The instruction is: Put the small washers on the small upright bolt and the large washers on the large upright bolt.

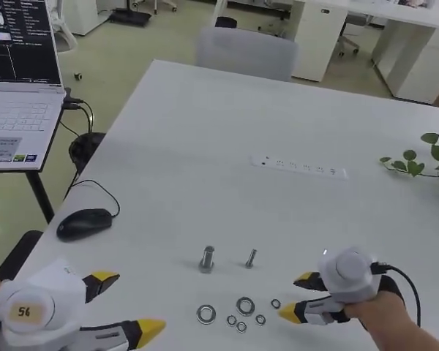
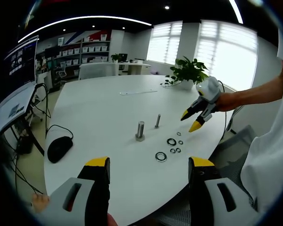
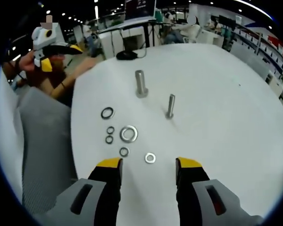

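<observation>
Both bolts stand upright mid-table, the large bolt [image 1: 207, 258] on the left and the small bolt [image 1: 252, 257] just beside it on the right. Neither wears a washer yet, so this job is at the starting line. The washers lie flat on the white table [image 1: 205, 146] in a loose cluster nearer the person: two large washers [image 1: 245, 306] and four small washers [image 1: 260, 319]. The right gripper [image 1: 296, 296] hovers close by, jaws spread and empty. In the right gripper view one small washer [image 3: 150, 157] sits just ahead of its yellow tips, and that looks like the first pick. Doing it well likely means coming down steeply so the tips catch the thin rim edge to edge rather than pressing it flat, clear of its neighbour. Then the ring has to be held level over the small bolt so the hole drops over the thread. The left gripper [image 1: 128, 303] hangs low at the near left, jaws wide apart, holding nothing. As for writing, a yellow label [image 1: 23, 312] on the left gripper's housing reads "56". The stickers and screen text on the laptop [image 1: 18, 110] are too small to read.
</observation>
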